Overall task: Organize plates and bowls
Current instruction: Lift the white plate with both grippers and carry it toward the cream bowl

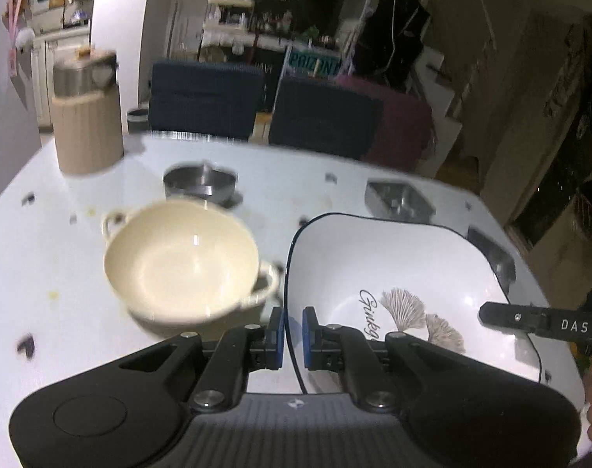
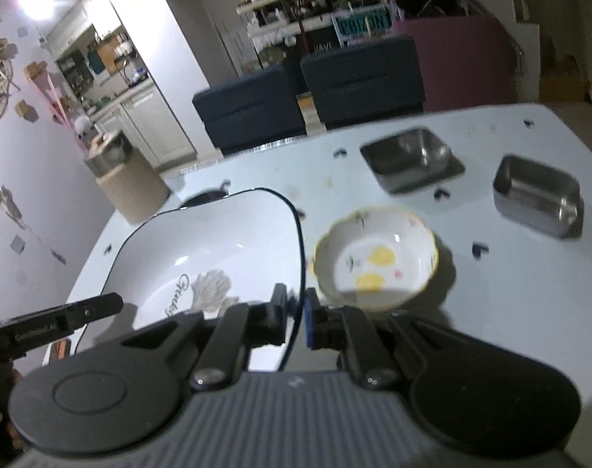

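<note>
Square plate (image 1: pixel 393 269): white, dark rim, leaf print; held at two opposite edges, between cream bowl and floral bowl.
Left tongs (image 1: pixel 293 335): closed on the plate's left rim, at 6 o'clock in the left view.
Right tongs (image 2: pixel 294 318): closed on the plate's right rim.
Cream bowl (image 1: pixel 182 261): two handles, on the white surface (image 1: pixel 42 241), at 9 o'clock of the plate.
Floral bowl (image 2: pixel 376 259): at 3 o'clock of the plate.
Steel trays (image 2: pixel 411 158), (image 2: pixel 537 195): at 1 o'clock, apart.
Steel bowl (image 1: pixel 200 185): at 12 o'clock of the cream bowl.
Beige canister (image 1: pixel 87 117): at 10 o'clock.
</note>
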`<state>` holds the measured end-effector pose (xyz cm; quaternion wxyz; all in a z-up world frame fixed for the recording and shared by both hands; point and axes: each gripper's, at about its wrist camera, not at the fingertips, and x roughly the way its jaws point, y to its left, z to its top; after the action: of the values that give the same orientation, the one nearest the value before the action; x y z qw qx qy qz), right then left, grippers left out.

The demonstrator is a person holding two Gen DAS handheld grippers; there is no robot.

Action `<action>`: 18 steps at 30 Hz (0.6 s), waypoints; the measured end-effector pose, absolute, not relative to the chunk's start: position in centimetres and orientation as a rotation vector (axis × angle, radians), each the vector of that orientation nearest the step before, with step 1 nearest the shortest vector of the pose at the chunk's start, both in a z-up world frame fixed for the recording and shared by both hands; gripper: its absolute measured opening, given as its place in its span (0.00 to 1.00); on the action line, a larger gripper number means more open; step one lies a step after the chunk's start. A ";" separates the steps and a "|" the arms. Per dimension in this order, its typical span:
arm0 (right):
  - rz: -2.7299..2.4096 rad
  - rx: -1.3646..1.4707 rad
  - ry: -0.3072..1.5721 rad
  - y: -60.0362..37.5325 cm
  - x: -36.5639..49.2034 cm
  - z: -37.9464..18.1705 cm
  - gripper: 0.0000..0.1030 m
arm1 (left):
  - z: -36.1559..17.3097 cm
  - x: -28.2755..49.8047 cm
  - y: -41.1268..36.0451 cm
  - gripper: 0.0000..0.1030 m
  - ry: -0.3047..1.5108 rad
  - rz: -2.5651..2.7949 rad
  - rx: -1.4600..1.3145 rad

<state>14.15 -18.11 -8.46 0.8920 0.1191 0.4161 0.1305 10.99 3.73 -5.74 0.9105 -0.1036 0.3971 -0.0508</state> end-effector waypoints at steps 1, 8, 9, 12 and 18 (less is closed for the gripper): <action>0.271 0.236 0.879 -18.0 14.0 -8.8 0.10 | -6.2 10.9 3.9 0.09 0.839 -0.107 -0.220; 0.278 0.172 0.990 -16.9 13.6 -11.8 0.11 | -9.3 10.5 4.6 0.10 0.941 -0.098 -0.215; 0.279 0.160 1.000 -16.7 13.6 -12.2 0.11 | -9.8 10.5 4.8 0.10 0.959 -0.099 -0.218; 0.279 0.134 1.034 -16.0 13.8 -13.2 0.11 | -10.8 10.5 4.9 0.10 0.989 -0.100 -0.207; 0.257 0.077 1.076 -14.7 14.3 -15.1 0.12 | -13.1 11.3 5.2 0.11 1.037 -0.110 -0.207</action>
<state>14.35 -14.72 -15.11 0.8503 0.0368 0.5106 0.1221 11.29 5.25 -13.10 0.8621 -0.0987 0.4942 -0.0526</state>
